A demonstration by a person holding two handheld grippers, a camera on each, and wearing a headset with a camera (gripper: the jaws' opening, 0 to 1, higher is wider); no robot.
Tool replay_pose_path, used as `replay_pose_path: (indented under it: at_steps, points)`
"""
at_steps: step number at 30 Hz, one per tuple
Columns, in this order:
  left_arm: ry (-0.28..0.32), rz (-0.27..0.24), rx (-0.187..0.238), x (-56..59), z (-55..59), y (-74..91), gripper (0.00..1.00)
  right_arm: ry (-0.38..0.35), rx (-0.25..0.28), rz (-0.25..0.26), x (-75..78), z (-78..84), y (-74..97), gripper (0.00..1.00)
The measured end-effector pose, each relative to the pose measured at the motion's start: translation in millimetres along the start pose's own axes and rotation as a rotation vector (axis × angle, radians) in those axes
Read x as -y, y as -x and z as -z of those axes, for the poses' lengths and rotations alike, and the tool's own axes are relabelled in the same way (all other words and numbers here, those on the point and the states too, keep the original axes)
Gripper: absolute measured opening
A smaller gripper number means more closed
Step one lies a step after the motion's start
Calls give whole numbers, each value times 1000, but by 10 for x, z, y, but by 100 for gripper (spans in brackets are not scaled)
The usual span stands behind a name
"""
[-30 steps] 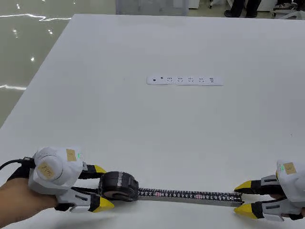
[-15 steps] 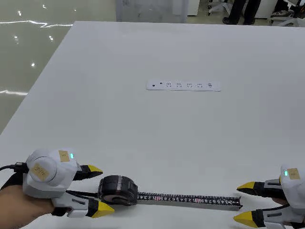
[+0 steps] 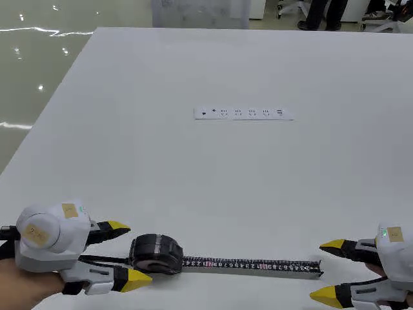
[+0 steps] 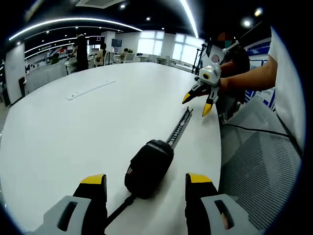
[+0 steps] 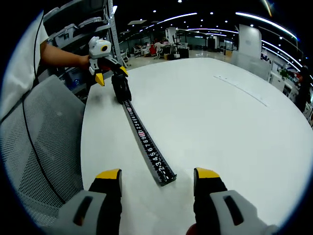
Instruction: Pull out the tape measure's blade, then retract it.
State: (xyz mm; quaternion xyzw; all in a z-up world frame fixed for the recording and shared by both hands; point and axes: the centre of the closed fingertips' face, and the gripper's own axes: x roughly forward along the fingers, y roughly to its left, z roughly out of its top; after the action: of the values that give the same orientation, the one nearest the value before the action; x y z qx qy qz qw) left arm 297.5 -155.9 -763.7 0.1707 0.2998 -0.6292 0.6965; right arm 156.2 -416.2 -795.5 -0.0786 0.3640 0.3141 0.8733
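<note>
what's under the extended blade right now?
The white table: the blade lies flat on it, running out of the tape measure case. The strip of tabletop directly beneath is covered.

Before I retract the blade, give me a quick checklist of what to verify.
1. Blade pulled out, flat on the table: ok.
2. Left gripper gripping the case: not ok, jaws open either side of it.
3. Right gripper clear of the blade's tip: ok, open, not touching.
4. Whether the blade is locked: cannot tell.
5. Blade's path clear: ok, power strip lies far off.
</note>
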Motion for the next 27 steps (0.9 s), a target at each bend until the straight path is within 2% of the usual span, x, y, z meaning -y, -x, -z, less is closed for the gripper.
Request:
replay_pose_path:
  at_steps: [9,21,27]
  points:
    - [46,-35,34,43,-52,79,66,-16,15,43,5,-61,40,66]
    - [82,-79,58,84,-25,207,70,-53,41,87,-20,-149,97,78]
    - [102,-100,73,114,-16,264,72,-62,46,119,-34,-160,179,83]
